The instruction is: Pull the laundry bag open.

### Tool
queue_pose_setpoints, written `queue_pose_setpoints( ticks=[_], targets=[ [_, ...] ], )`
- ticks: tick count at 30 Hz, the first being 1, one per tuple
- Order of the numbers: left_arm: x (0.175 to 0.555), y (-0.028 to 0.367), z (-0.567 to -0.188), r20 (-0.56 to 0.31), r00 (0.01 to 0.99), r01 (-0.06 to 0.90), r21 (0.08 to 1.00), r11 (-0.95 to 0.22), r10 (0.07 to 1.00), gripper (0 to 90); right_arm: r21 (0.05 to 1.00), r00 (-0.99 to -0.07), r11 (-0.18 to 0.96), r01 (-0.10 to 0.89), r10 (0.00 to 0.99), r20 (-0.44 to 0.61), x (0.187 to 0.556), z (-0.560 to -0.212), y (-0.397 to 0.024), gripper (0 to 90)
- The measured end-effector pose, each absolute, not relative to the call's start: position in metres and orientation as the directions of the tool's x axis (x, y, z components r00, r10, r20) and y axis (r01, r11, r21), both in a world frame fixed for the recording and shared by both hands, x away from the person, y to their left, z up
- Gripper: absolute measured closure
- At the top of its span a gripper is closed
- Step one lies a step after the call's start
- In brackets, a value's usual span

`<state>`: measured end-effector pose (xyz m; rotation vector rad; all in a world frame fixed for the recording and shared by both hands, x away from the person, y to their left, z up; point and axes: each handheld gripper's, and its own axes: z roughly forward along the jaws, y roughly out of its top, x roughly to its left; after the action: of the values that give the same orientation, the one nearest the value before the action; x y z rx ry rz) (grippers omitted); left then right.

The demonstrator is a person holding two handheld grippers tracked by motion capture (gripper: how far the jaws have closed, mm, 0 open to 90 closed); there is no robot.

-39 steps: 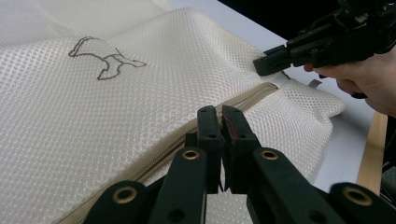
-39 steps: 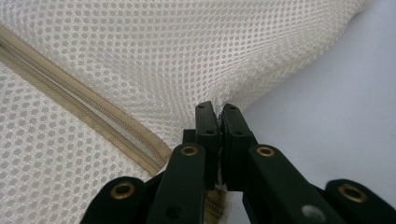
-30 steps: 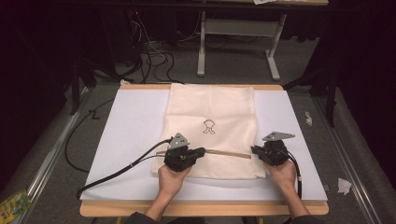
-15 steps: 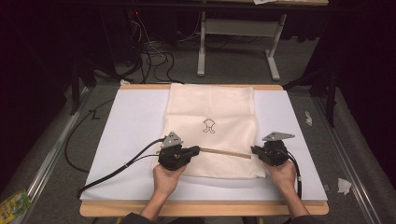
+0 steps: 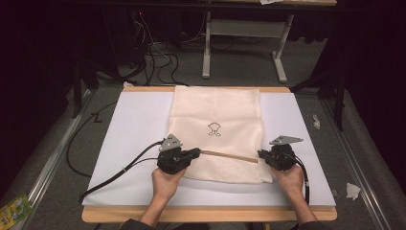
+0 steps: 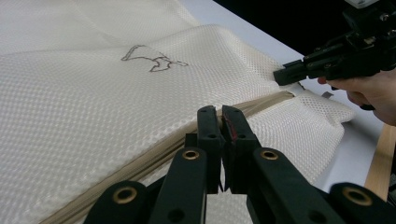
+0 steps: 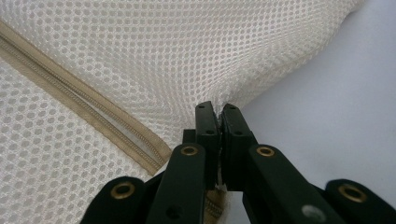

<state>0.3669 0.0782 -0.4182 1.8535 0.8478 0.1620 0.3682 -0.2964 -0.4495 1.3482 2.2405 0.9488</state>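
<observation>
A cream mesh bag (image 5: 215, 110) with a small dark emblem (image 5: 214, 129) lies flat on a white sheet (image 5: 139, 124). A tan zipper (image 5: 230, 155) runs across its near end. My left gripper (image 5: 197, 152) sits at the zipper's left part, and its jaws (image 6: 219, 114) are shut on the zipper line (image 6: 261, 103); what is between the pads is hidden. My right gripper (image 5: 261, 154) is at the bag's right edge by the zipper's end, shut (image 7: 217, 109) on a pinch of mesh (image 7: 187, 56). The zipper (image 7: 84, 109) passes to its left.
The sheet covers a wooden table (image 5: 206, 214). The left gripper's cable (image 5: 119, 170) trails across the sheet to the left. Crumpled paper scraps (image 5: 353, 190) lie on the grey floor at the right. A desk frame (image 5: 244, 28) and cables stand beyond the table.
My left gripper has slid a little to the left along the zipper, so more of the tan strip shows between the grippers. The right gripper has stayed put.
</observation>
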Motion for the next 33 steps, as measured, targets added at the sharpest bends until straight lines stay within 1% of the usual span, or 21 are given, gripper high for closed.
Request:
queue_pose_setpoints(
  ticks=[16, 24, 28, 33],
  targets=[
    [0.366, 0.103, -0.412, -0.258, 0.707, 0.479, 0.86, -0.177, 0.658, 87.1, 0.698, -0.479, 0.32, 0.641, 0.877, 0.038, 0.37, -0.45, -0.297, 88.6],
    [0.366, 0.109, -0.41, -0.232, 0.705, 0.478, 0.853, -0.208, 0.671, 87.0, 0.703, -0.475, 0.31, 0.64, 0.879, 0.045, 0.372, -0.45, -0.299, 88.5],
    [0.368, 0.117, -0.409, -0.263, 0.691, 0.497, 0.849, -0.178, 0.673, 87.0, 0.705, -0.473, 0.306, 0.64, 0.879, 0.049, 0.373, -0.449, -0.301, 88.5],
    [0.368, 0.124, -0.409, -0.255, 0.682, 0.498, 0.848, -0.18, 0.685, 87.0, 0.709, -0.475, 0.305, 0.636, 0.879, 0.049, 0.373, -0.448, -0.302, 88.5]
  ],
)
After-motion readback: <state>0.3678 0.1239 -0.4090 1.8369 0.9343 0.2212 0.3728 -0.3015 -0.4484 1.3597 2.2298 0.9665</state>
